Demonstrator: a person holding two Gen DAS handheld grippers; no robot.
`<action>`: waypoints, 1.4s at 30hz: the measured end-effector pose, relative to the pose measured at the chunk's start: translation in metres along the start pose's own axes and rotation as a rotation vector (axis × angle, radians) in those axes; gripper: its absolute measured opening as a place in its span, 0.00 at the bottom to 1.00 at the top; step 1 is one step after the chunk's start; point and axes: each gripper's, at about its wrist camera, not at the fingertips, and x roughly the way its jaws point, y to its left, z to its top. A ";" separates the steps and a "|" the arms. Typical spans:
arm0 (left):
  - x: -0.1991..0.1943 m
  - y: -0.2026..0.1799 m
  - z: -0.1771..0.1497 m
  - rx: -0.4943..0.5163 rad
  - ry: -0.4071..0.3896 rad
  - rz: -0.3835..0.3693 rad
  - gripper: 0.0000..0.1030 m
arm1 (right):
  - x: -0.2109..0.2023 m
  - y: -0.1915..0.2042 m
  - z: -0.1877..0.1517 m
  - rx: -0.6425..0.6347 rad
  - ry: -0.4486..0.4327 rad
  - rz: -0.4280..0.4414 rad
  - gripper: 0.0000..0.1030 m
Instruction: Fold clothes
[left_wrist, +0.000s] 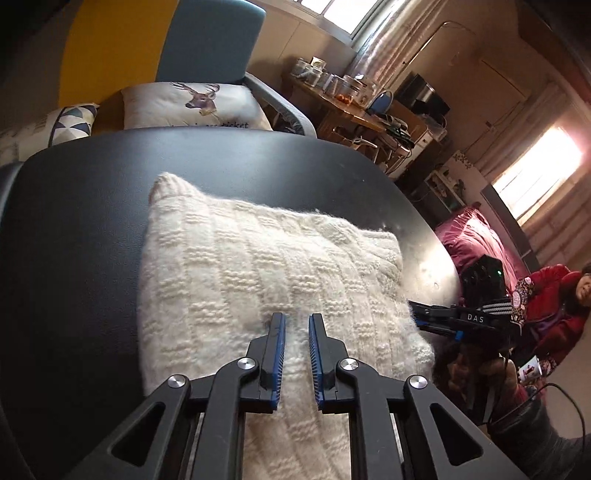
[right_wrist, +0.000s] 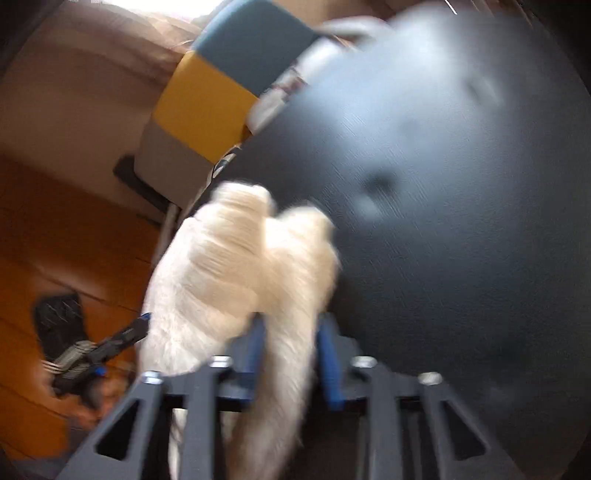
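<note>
Behind our dark round surface (left_wrist: 74, 221) we see a sofa with a deer cushion (left_wrist: 195, 105) and a cluttered desk (left_wrist: 351, 107). We have the white knitted sweater (left_wrist: 258, 266) lying folded on the surface. Our left tongs (left_wrist: 296, 321) hover just over its near part, narrowly apart with nothing pinched. Our right tongs (right_wrist: 290, 332) look clamped on a bunched fold of the sweater (right_wrist: 236, 266) at its edge, though that view is blurred.
</note>
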 end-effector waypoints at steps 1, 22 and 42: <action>0.004 -0.003 0.000 0.002 0.005 -0.004 0.13 | -0.003 0.016 0.004 -0.055 -0.023 0.001 0.10; 0.021 -0.062 0.002 0.116 0.041 -0.130 0.17 | 0.019 0.019 0.004 0.069 0.115 0.047 0.16; -0.020 -0.036 -0.010 0.032 -0.098 -0.142 0.23 | -0.044 0.055 0.033 0.076 0.023 0.122 0.16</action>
